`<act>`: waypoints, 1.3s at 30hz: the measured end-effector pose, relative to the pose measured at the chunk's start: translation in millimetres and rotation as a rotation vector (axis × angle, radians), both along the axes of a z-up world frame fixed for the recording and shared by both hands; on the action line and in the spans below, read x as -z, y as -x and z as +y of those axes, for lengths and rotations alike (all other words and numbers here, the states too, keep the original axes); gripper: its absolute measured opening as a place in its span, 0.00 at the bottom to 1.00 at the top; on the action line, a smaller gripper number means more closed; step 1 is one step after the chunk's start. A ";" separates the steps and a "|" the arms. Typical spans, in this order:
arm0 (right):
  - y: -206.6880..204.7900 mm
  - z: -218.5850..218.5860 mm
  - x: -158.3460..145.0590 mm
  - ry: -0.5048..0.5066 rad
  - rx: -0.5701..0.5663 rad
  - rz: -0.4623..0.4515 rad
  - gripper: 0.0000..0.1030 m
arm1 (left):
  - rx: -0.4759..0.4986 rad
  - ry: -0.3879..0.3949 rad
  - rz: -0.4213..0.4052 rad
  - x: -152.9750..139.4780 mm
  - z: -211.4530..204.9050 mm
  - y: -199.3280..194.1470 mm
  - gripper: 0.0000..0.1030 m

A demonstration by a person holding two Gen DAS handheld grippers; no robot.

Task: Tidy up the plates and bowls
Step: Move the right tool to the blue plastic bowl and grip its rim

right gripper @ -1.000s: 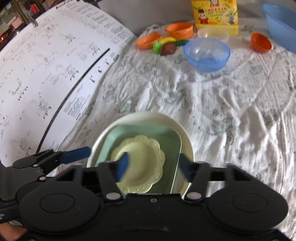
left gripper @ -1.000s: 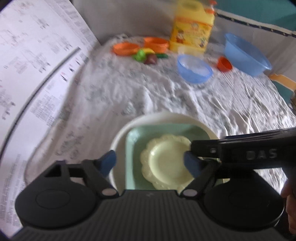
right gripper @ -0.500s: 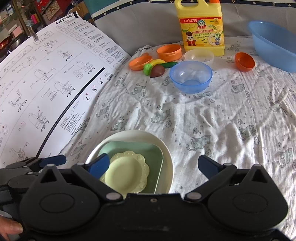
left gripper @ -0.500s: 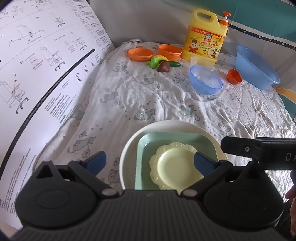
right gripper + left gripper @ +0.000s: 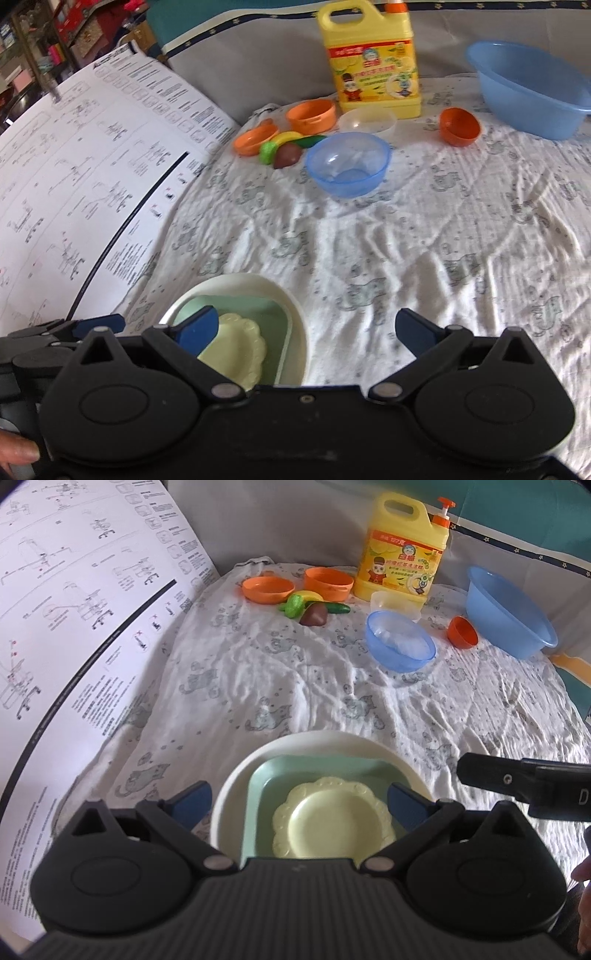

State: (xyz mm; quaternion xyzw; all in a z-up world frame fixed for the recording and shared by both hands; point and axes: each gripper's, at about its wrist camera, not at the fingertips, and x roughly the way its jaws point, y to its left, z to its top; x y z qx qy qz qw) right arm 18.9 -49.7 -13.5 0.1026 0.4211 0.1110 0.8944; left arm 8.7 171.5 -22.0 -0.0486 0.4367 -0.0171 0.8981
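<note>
Yellow plate (image 5: pixel 334 821) in green dish (image 5: pixel 266 786) | both hand-held grippers wide apart, empty

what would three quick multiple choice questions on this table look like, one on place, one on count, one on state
1. Where is the yellow plate?
A. on the green dish inside the white plate
B. inside the big blue basin
C. beside the soap jug

2. How many dishes are in the near stack?
A. one
B. three
C. five

3. What state is the right tool in?
A. shut on the yellow plate
B. open, holding nothing
C. shut on a bowl

Answers:
1 A: it lies on the green dish, which sits in the white plate.
2 B: white, green and yellow are nested.
3 B: its blue fingers stand wide apart with only cloth between them.
</note>
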 end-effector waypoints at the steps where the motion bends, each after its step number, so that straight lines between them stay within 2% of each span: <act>1: -2.1 -3.0 0.4 0.000 0.011 0.000 1.00 | 0.002 -0.001 0.000 -0.4 -2.2 -3.4 1.00; 8: -22.4 -32.1 1.0 0.006 0.100 -0.004 1.00 | 0.016 -0.005 -0.010 -6.8 -19.8 -35.2 1.00; 16: -62.9 -65.0 4.3 0.016 0.173 -0.006 1.00 | 0.025 -0.018 -0.028 -13.9 -42.1 -88.5 1.00; 29: -154.6 -80.5 11.7 -0.027 0.194 -0.012 1.00 | 0.041 -0.087 -0.020 -3.0 -79.0 -185.6 1.00; 34: -181.7 -71.4 21.0 -0.034 0.146 0.003 0.86 | 0.053 -0.103 -0.001 9.3 -88.0 -208.8 0.98; 39: -196.7 -66.1 33.5 -0.057 0.140 0.029 0.67 | 0.073 -0.107 0.015 19.4 -94.6 -222.8 0.86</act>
